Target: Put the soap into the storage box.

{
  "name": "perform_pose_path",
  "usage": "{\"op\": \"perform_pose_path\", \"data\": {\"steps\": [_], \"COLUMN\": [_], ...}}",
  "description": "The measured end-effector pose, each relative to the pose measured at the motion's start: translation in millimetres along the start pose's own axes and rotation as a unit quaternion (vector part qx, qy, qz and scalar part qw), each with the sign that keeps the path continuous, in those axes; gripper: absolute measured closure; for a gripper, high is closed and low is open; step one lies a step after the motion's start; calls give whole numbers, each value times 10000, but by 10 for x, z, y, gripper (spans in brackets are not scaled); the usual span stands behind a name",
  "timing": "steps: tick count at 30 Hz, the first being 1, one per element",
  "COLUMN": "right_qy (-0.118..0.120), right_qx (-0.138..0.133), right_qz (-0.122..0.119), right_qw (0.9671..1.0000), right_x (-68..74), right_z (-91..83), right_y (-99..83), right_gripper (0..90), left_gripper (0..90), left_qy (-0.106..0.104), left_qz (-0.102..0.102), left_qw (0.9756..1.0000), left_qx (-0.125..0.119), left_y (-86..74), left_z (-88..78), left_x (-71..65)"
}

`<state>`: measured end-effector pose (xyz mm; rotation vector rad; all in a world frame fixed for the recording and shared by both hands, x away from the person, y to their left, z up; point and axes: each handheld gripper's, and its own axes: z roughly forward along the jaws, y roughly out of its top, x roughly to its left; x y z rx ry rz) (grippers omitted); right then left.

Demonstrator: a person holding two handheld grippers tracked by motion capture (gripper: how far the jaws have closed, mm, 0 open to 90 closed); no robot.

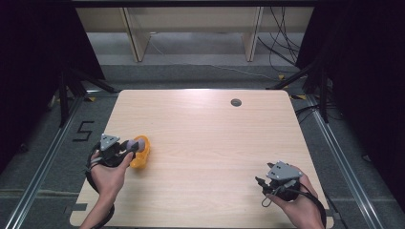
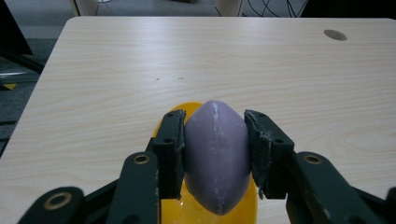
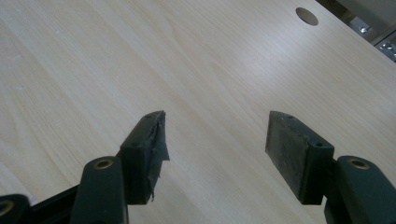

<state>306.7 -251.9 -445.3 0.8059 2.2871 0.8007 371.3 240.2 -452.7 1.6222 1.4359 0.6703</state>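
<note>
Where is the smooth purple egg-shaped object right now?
The purple egg-shaped object is clamped between the left gripper's jaws, just above the yellow bowl near the wooden table's left edge in the high view.

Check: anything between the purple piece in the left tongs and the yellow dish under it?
Nothing visible. The left tongs are shut on the purple piece, which hangs directly over the yellow dish with no object between them. The right tongs stand open and apart, over bare table.
</note>
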Motion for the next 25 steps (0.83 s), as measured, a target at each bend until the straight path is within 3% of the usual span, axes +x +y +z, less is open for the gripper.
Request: {"op": "perform_pose_path", "data": {"steps": [5,13,17,20,24,25], "right_qy": [48,92,110,96,94,94], "right_qx": [64,73,82,70,102,102], "right_qz": [73,-12,0,7,91,91], "right_qw": [9999,9999,9999,9999,9999,9999], "right_x": [27,36,45,44,29,29], "right_z": [3,8,12,5,-13,-13], "right_y": [-1,0,1,-2,-26,-26], "right_gripper": [387,385,383,383,381,381], "left_gripper": [585,574,460,375,349,349], "left_qy": [3,41,-68,-132,-136,-136], "left_qz": [-24,156,230,225,105,105], "left_qw": [10000,9995,9992,9996,9981,9981], "left_qx": [-17,257,314,69,-593,-593], "left_y": [-64,-104,-91,-112,-225,-225], "left_z": [40,-19,-84,-198,-467,-467], "left_x": [-22,-53,-51,-29,72,72]}}
